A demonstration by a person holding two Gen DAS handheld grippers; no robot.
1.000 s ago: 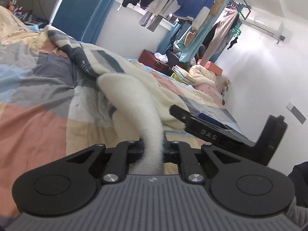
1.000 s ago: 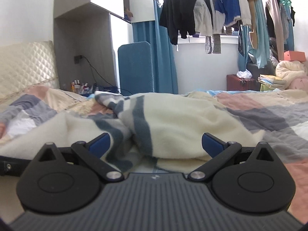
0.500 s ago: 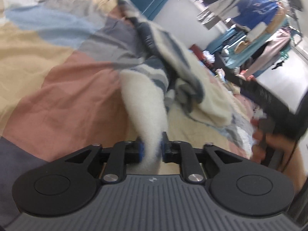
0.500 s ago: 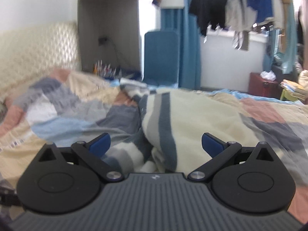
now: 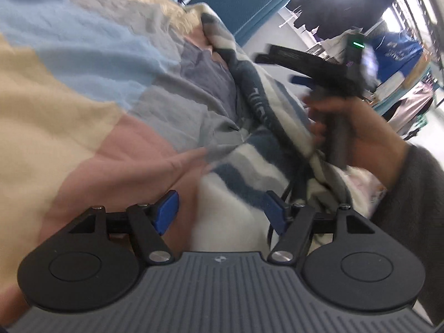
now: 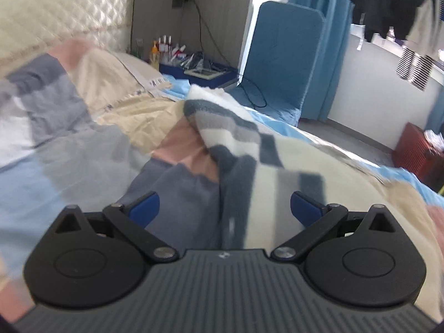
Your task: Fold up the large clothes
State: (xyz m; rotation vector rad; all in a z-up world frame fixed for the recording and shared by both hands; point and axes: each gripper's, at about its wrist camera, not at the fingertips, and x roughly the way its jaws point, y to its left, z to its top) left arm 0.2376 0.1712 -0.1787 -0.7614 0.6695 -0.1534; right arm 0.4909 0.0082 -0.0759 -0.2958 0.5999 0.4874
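A cream fleece garment (image 5: 249, 144) with blue and grey stripes lies bunched on the patchwork bedspread (image 5: 83, 88). My left gripper (image 5: 220, 212) hangs low over its white end. Its jaws are opening, and the fleece lies loose between the blue pads (image 5: 166, 211) without being pressed. In the left wrist view a hand (image 5: 360, 133) holds the right gripper above the garment's striped fold. In the right wrist view my right gripper (image 6: 224, 208) stands open over the garment's (image 6: 277, 161) left edge, nothing pinched between its pads (image 6: 144, 208).
A quilted headboard (image 6: 55, 5) stands at the left. A bedside tray with bottles (image 6: 166, 47) and a blue padded chair (image 6: 283, 63) stand beyond the bed. Clothes hang on a rail (image 6: 388, 2) by the window, with a red case (image 6: 416, 152) below.
The left gripper has let go of the white fleece end and spread its jaws while sinking toward the bed. The right gripper swept left across the bed, still open.
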